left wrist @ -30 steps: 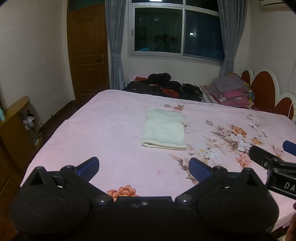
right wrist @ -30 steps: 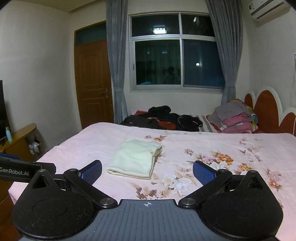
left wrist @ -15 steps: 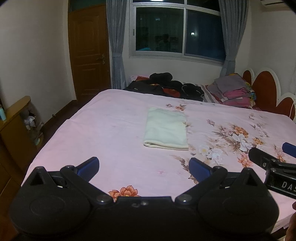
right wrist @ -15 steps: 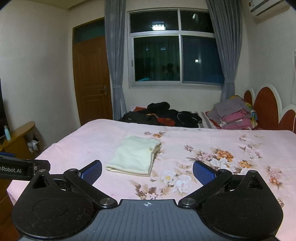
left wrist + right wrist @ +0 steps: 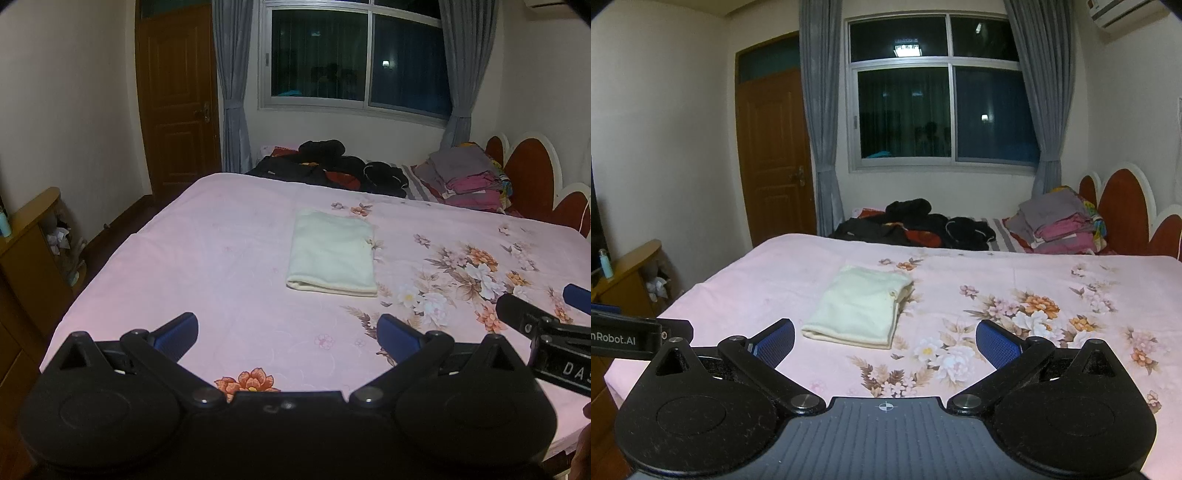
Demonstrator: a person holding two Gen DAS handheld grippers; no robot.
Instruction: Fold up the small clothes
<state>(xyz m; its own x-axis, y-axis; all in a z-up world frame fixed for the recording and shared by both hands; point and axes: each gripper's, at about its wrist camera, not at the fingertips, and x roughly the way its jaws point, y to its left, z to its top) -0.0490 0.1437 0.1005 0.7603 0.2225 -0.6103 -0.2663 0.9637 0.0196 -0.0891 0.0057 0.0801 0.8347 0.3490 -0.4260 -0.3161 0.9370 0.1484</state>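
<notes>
Left gripper (image 5: 287,329) is held low over the near edge of the bed (image 5: 229,258), pointing across it, jaws wide apart and empty. Right gripper (image 5: 885,339) sits level beside it, same heading, jaws also wide apart, nothing between them. Right gripper also shows at the right edge of the left wrist view; left gripper's side shows at the left edge of the right wrist view.

Writing: "DAS" partly readable on the right gripper's side, "nRobot.AI" on the left gripper's side.

Folded cream garment (image 5: 332,256) lies flat mid-bed on the pink floral sheet, well ahead of both grippers, untouched. At the far side, a dark clothes heap (image 5: 328,168) and a stack of folded clothes (image 5: 467,177) by the red headboard (image 5: 532,173). Wooden door (image 5: 177,99), grey curtains, dark window (image 5: 354,59) and wooden cabinet (image 5: 26,251) on the left. Nothing blocks the garment.
</notes>
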